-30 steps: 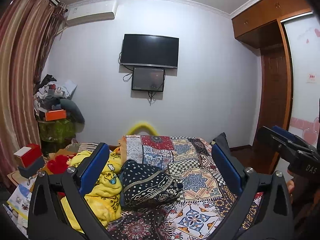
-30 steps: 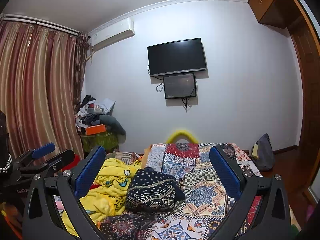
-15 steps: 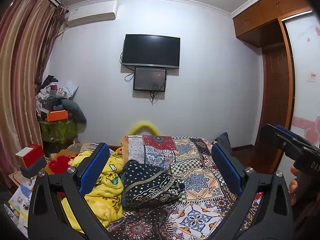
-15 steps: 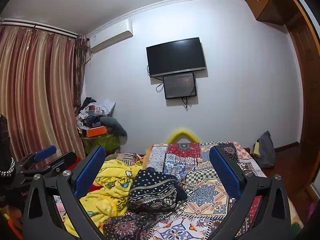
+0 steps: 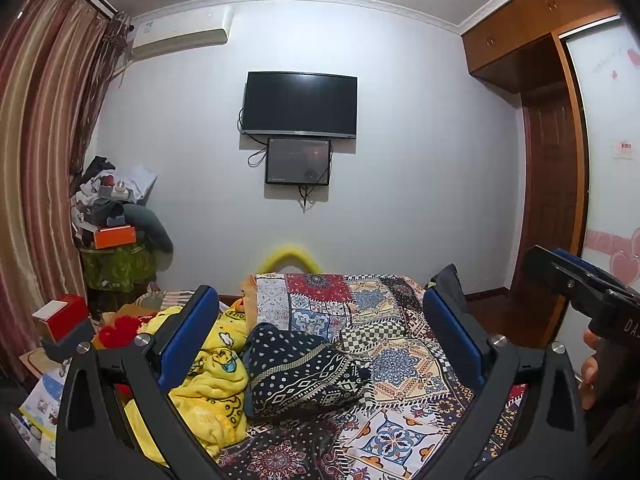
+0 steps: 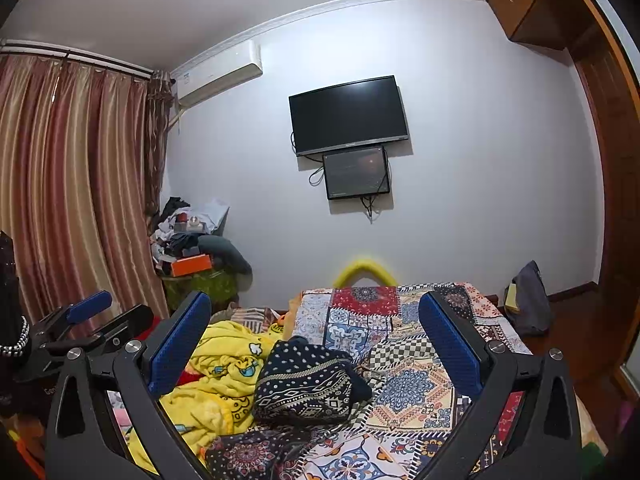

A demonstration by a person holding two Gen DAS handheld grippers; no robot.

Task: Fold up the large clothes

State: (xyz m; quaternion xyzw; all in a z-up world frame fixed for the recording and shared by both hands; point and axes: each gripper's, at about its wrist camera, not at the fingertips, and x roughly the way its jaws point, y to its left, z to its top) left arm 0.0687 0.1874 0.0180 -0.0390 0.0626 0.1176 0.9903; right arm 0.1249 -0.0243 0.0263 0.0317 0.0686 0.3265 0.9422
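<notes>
A dark navy patterned garment (image 5: 304,372) lies crumpled on the bed, also in the right wrist view (image 6: 308,384). A yellow cartoon-print garment (image 5: 208,380) lies heaped to its left, also in the right wrist view (image 6: 216,380). My left gripper (image 5: 320,328) is open and empty, held above and in front of both garments. My right gripper (image 6: 316,332) is open and empty too, at a similar height. The right gripper shows at the right edge of the left wrist view (image 5: 580,288), and the left gripper at the left edge of the right wrist view (image 6: 80,324).
The bed has a colourful patchwork cover (image 5: 384,320). A cluttered stand (image 5: 116,248) and curtains (image 5: 44,160) are at the left. A TV (image 5: 300,106) hangs on the far wall. A wardrobe and door (image 5: 552,200) are at the right. A dark bag (image 6: 528,296) sits on the floor.
Both grippers have tilted up very slightly; the scene sits a little lower in the views. Both stay open, nothing taken hold of.
</notes>
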